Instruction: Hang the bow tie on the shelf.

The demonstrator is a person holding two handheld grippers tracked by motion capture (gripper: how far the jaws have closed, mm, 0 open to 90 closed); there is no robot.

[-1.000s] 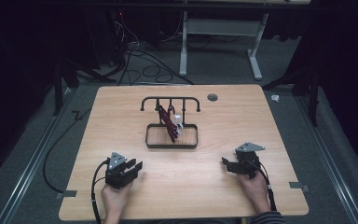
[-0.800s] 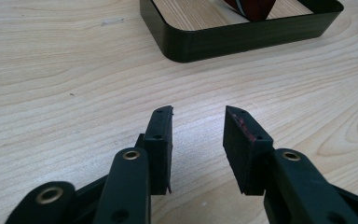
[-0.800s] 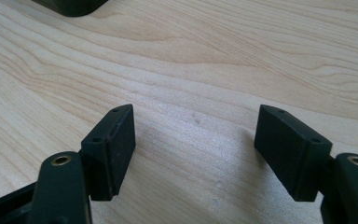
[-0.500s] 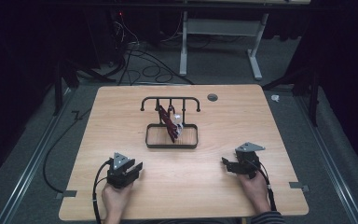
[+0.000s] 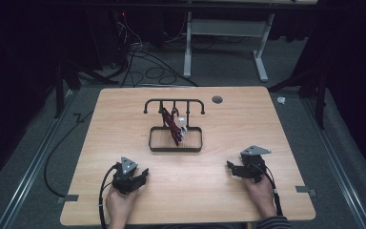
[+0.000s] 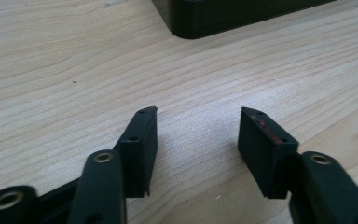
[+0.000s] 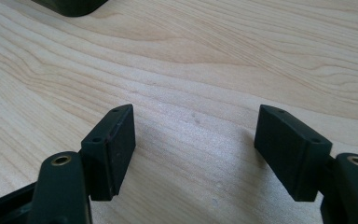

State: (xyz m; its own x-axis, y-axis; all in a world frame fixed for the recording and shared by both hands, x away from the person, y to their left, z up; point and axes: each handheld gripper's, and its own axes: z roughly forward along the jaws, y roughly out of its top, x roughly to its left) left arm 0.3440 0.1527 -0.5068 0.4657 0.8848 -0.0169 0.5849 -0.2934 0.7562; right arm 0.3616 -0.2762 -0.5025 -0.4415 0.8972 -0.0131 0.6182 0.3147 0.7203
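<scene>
A black wire rack (image 5: 174,102) rises from a black-rimmed tray (image 5: 175,149) at the middle of the wooden table (image 5: 124,114). A dark red and white item (image 5: 174,126) hangs from the rack into the tray. My left gripper (image 5: 142,174) rests near the front left, held by a hand, its jaws open over bare wood (image 6: 198,114). At the front right, my right gripper (image 5: 230,166) also sits open on bare wood (image 7: 196,109). A corner of the tray (image 6: 200,23) shows ahead of the left jaws.
A small dark round hole (image 5: 217,99) sits near the table's far edge. Black cables (image 5: 143,62) lie on the grey floor behind, beside a white desk frame (image 5: 224,33). Tape tabs (image 5: 303,189) mark the table's front corners.
</scene>
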